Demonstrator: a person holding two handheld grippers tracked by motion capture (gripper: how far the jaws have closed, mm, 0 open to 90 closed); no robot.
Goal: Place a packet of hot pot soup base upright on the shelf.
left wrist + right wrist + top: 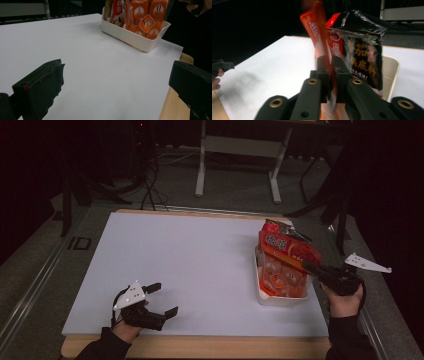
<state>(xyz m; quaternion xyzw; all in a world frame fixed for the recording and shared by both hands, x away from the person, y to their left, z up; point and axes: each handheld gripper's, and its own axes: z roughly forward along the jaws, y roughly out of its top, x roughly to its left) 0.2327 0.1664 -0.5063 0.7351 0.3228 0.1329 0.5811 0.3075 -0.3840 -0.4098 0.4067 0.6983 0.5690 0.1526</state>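
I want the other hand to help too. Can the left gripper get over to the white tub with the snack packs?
Probably yes. The left gripper sits open, with bare white table between it and the white tub. But the right gripper is already there, pinching an orange pack.

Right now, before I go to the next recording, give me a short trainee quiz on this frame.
1. True or false: the right tool is shut on the orange packet.
2. What stands in the white bin? A) snack packets B) cups C) tools
3. How do the jaws of the left tool stand, and what is between them?

Key:
1. True; the jaws pinch the packet's edge.
2. A; the orange packet and a dark packet among them.
3. Wide apart, with nothing between them, over the white sheet.
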